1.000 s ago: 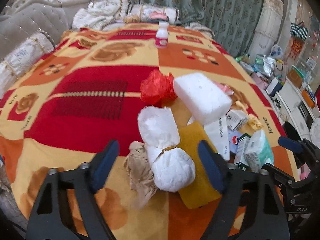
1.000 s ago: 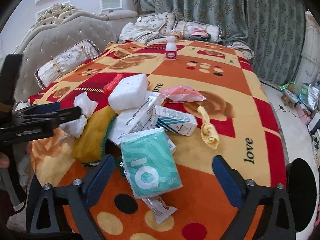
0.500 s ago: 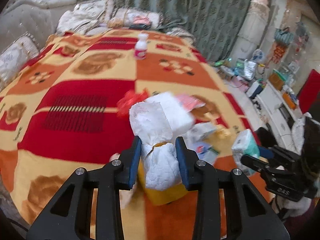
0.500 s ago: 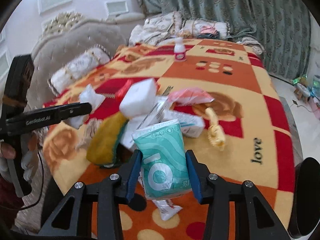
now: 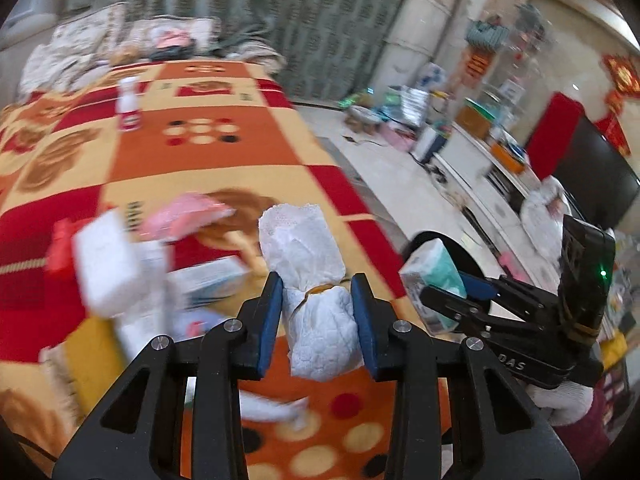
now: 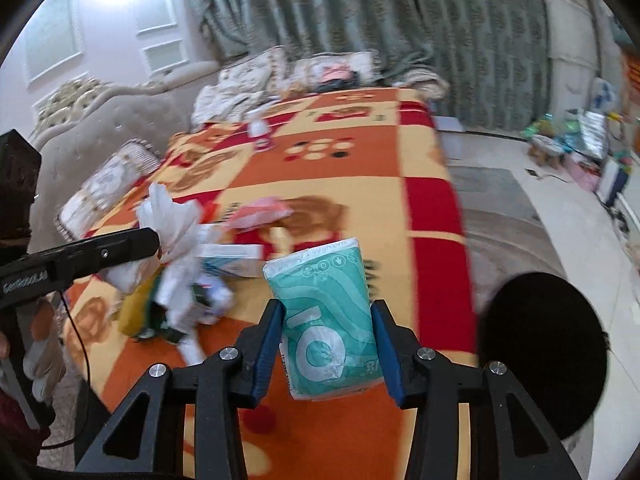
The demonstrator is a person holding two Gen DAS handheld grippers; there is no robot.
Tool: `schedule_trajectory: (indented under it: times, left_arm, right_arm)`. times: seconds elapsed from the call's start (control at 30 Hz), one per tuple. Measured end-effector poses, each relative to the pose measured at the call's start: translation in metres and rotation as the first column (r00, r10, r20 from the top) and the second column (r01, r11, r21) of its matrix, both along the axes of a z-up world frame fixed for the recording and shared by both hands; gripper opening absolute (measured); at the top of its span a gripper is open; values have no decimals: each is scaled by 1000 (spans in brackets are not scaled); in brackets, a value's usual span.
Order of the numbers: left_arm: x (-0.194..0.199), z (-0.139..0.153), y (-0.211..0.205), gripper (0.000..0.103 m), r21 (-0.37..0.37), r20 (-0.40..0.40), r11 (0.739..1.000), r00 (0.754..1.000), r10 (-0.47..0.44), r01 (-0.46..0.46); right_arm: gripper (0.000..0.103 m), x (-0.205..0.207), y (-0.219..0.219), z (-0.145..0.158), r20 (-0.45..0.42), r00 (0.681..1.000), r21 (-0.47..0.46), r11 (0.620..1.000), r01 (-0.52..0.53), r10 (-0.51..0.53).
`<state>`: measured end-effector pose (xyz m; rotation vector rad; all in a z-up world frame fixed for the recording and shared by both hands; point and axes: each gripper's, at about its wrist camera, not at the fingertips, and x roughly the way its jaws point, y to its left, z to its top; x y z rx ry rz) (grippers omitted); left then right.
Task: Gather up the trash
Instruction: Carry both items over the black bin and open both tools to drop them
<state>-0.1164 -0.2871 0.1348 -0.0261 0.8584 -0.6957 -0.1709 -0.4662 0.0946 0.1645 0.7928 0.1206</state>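
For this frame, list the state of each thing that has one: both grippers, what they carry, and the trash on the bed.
Left hand-held gripper: shut on the white paper bundle.
White paper bundle: held, lifted above the blanket.
Right hand-held gripper: shut on the teal tissue pack.
Teal tissue pack: held, lifted, upright.
Small white bottle: standing upright on the blanket.
Trash pile: lying loose on the blanket, uncollected.
Black bin: beside the bed, open.

A bed (image 6: 360, 184) under a red, orange and yellow patterned blanket (image 5: 208, 160) fills the room — grey-green curtains (image 6: 400, 20) hang behind it, a tufted beige headboard (image 6: 92, 128) stands at its side, and pale tiled floor (image 5: 400, 184) runs alongside.
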Motion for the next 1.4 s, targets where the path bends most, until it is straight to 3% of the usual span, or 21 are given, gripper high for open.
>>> schedule_trajectory:
  times: [0.4,0.77,0.83,0.93,1.0,1.17,1.4]
  left_arm:
    - [2,-21,-135,33,10,-49,985,984,-171,172]
    - [4,-41,-200,34,-16,-92,976,972,-218,218]
    - [6,-44,-205,36,-36,-102,973,968,-229,226]
    - [13,-49,-208,42,-98,-148,964,955,-258,246]
    - [18,-51,-206,44,-116,-173,966,953,-250,232]
    - [15,-45,-194,44,-94,-177,976,961,-212,198]
    - [3,-31,-152,44,9,-83,995,992,-98,99]
  right_arm:
    - [43,-17,-112,-24,-58,966,-78,966,248,-253]
    - [43,-23,-169,-52,-106,928,-79,933,351,-358]
    - [43,-24,-174,-54,-104,922,-88,927,364,-372]
    - [55,-28,-182,-55,-99,916,-70,921,383,-388]
    - [69,-32,-184,-54,-95,910,-67,915,398,-403]
    - [70,-35,-179,-52,-97,905,-64,910,410,-415]
    - [70,-38,-149,-40,-83,925,-63,928,366,-371]
